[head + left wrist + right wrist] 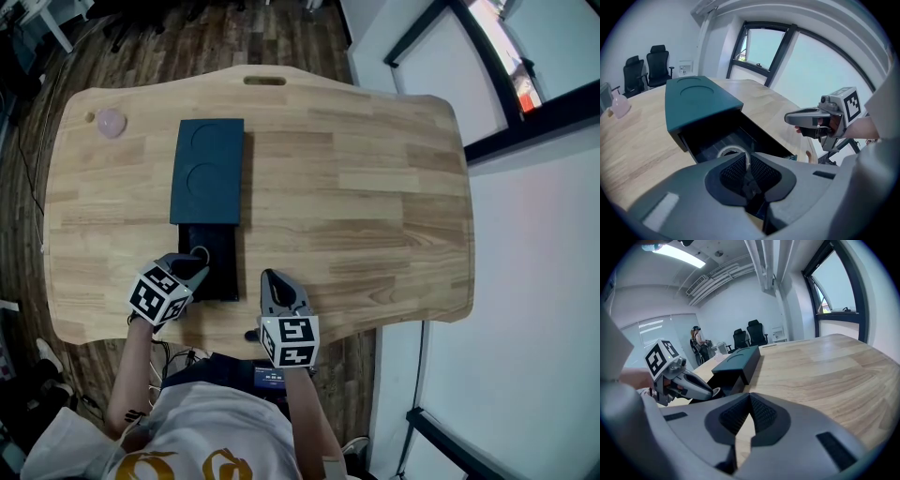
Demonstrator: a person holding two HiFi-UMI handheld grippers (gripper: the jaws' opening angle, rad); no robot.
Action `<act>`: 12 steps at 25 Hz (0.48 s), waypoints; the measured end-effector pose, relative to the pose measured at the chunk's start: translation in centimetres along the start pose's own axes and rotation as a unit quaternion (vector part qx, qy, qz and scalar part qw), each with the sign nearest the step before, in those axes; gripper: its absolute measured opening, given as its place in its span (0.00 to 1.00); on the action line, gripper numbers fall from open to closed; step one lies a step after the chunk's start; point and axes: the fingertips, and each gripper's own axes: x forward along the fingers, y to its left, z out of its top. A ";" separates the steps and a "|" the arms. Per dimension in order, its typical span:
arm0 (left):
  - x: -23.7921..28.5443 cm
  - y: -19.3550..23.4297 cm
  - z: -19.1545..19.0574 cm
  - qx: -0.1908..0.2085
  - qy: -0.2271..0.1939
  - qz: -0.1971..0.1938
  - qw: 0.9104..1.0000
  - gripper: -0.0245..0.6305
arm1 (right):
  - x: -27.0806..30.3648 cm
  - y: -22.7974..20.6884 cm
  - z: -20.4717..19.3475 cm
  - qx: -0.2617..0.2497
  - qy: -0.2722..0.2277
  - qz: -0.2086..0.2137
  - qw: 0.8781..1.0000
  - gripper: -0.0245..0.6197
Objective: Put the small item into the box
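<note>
A dark teal box (207,169) lies on the wooden table, its black drawer (217,272) pulled out toward me. In the left gripper view the drawer (712,140) gapes just beyond the jaws. My left gripper (194,261) is shut on a thin white ring (733,151), held over the drawer's near end. The ring (199,252) shows faintly in the head view. My right gripper (273,280) hovers to the right of the drawer, shut with nothing in it. In the right gripper view its jaws (749,400) meet over bare table, with the left gripper (696,386) and box (736,361) at left.
A small pink object (112,123) sits at the table's far left corner, also visible in the left gripper view (619,105). The table (375,187) has a handle slot at its far edge. Office chairs (647,70) stand beyond the table, and a window wall runs along the right.
</note>
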 end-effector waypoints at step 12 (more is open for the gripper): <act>-1.9 1.0 2.5 -0.031 -0.096 0.030 0.994 0.08 | -1.8 -0.1 1.2 -0.011 -0.013 -0.011 1.000 0.04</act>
